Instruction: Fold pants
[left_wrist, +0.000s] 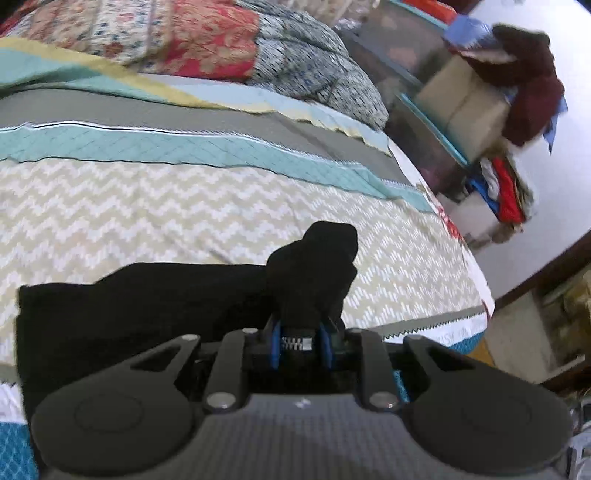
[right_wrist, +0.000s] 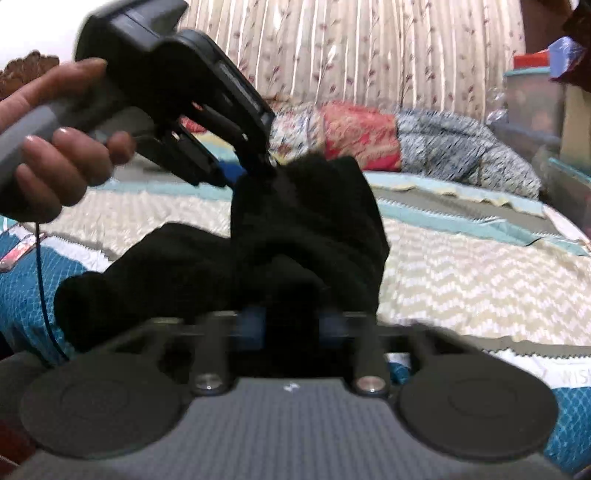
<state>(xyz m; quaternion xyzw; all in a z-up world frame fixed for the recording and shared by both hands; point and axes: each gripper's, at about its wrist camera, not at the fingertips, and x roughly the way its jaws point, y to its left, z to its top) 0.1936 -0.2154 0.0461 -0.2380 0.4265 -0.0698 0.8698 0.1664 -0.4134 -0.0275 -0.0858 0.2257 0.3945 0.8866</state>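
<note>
Because a fold is apparently being carried across the chevron bedspread (left_wrist: 155, 206), the black pants (left_wrist: 140, 306) are gripped by both tools: the left gripper (left_wrist: 301, 339) is closed on bunched cloth, as is the right gripper (right_wrist: 291, 325). Only in the right wrist view are the left hand (right_wrist: 55, 155) and the lifted cloth seen.

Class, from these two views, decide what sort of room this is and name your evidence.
Most likely a bedroom: a bed with a patterned bedspread, a folded quilt at its far end, and curtains behind.
</note>
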